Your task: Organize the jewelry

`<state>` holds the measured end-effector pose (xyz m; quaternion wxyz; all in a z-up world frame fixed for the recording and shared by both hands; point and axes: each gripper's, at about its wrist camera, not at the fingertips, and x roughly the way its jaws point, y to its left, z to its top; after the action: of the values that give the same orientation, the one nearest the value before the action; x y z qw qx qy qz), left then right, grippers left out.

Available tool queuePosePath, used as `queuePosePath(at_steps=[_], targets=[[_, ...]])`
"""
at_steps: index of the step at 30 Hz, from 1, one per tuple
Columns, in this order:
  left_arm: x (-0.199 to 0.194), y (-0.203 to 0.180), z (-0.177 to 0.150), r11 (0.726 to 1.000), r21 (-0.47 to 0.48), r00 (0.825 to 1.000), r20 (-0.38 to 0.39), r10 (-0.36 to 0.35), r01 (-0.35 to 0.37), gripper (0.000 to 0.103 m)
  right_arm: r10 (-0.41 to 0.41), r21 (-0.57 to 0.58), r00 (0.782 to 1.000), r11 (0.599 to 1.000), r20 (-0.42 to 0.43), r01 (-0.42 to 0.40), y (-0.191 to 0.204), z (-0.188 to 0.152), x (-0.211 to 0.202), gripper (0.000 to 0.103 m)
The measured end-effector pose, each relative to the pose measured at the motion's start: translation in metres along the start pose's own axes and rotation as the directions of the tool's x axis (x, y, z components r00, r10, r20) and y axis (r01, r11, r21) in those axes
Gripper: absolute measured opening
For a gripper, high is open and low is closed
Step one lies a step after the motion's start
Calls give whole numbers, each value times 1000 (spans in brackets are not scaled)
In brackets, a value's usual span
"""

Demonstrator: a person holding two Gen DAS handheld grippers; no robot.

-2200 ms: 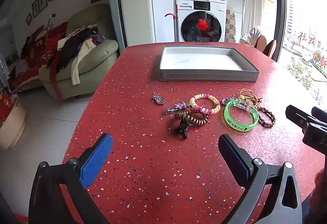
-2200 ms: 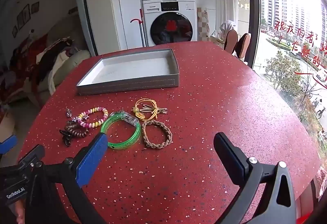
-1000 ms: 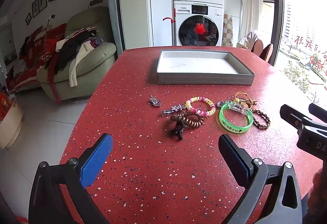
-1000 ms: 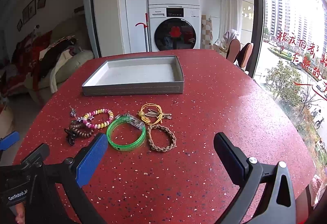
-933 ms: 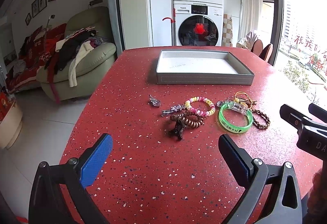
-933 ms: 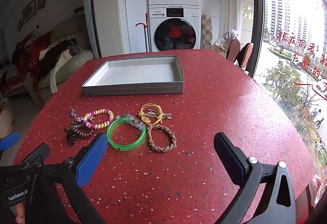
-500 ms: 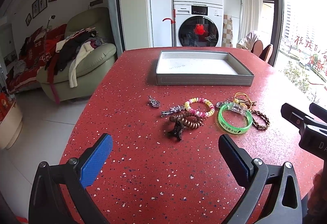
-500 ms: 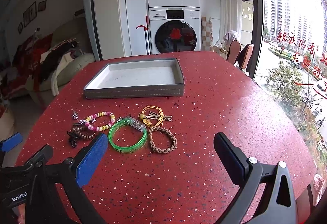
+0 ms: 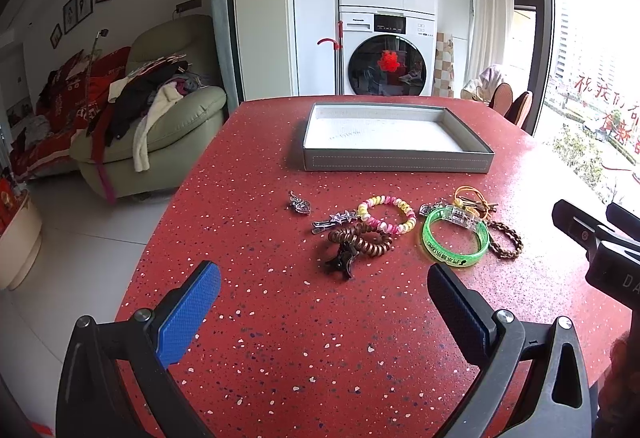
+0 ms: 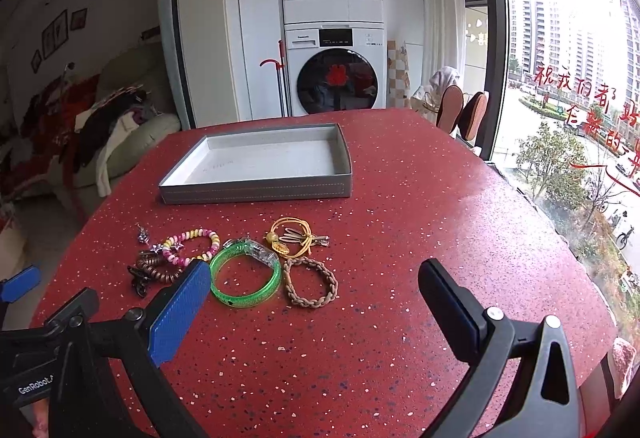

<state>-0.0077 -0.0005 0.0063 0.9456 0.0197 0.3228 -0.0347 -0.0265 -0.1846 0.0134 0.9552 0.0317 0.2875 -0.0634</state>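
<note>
A grey tray (image 9: 396, 162) (image 10: 256, 192) with a white bare floor stands at the far side of the red speckled table (image 9: 280, 338). In front of it lies a cluster of jewelry: a green bangle (image 9: 455, 240) (image 10: 245, 274), a pink-and-yellow bead bracelet (image 9: 386, 214) (image 10: 191, 245), a brown coil hair tie (image 9: 360, 243) with a dark claw clip (image 9: 340, 263), a braided brown bracelet (image 10: 310, 281), a yellow cord with clips (image 10: 291, 236) and a small silver pendant (image 9: 299, 203). My left gripper (image 9: 324, 296) is open short of the cluster. My right gripper (image 10: 314, 292) is open, hovering near the braided bracelet.
Stacked washer and dryer (image 9: 386, 26) stand behind the table. A green armchair piled with clothes (image 9: 152, 122) is on the left. Chairs (image 10: 460, 114) and a big window lie on the right. The right gripper's body (image 9: 600, 250) shows at the left view's right edge.
Both grippers stayed open. The right gripper's view rose and moved a little closer to the jewelry; the left view barely shifted. Nothing on the table moved.
</note>
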Motion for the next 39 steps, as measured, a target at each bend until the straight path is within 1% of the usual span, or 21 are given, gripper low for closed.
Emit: queuePosePath(at_steps=[9, 39], targets=[[1, 2, 0, 1000, -11, 1000, -5, -3, 3, 103, -3, -10, 1000, 1000, 16, 3, 2, 1, -3, 103], [3, 2, -1, 1000, -14, 1000, -11, 0, 0, 103, 7, -5, 1000, 1000, -2, -7, 2, -2, -3, 103]])
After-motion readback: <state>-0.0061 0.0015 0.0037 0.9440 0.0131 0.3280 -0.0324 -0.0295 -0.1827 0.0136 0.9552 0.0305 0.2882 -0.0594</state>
